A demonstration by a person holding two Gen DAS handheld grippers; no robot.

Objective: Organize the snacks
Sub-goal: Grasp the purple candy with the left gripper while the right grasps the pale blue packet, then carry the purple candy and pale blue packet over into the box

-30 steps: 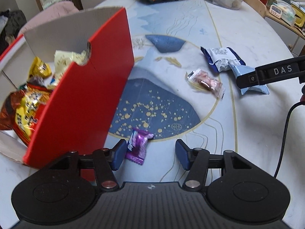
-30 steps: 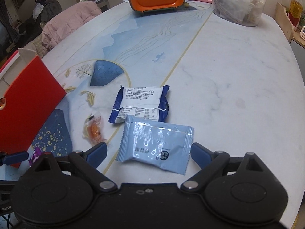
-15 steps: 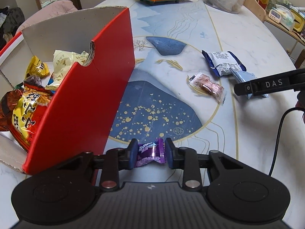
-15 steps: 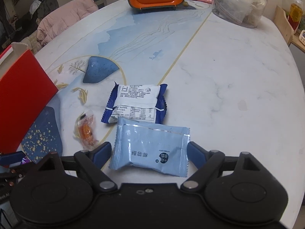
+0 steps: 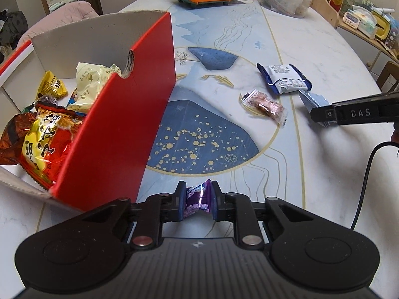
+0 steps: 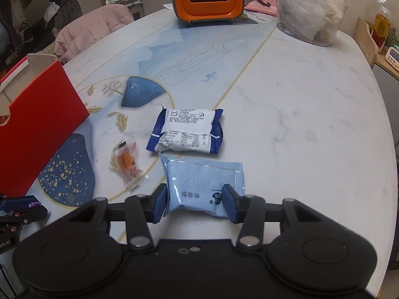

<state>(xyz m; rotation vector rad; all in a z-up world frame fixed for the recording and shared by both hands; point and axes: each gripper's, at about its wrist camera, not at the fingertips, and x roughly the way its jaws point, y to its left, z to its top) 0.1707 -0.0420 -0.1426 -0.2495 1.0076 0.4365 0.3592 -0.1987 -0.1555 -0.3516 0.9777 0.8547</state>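
The left gripper (image 5: 197, 200) is pinching a purple foil-wrapped candy (image 5: 197, 199) beside the open red cardboard box (image 5: 119, 124) — seemingly its destination — while the right gripper (image 6: 194, 203) is clamping a pale-blue snack packet (image 6: 202, 184) on the marble table (image 6: 299, 99).

Black matte housing, two round hubs flanking ribbed centre plate. Blue pads (image 5: 180, 200) on black linkage fingers; silver pivot screws behind left gripper (image 5: 197, 200). Right gripper (image 6: 194, 203) identical; white "DAS" marking, black cable rearward.
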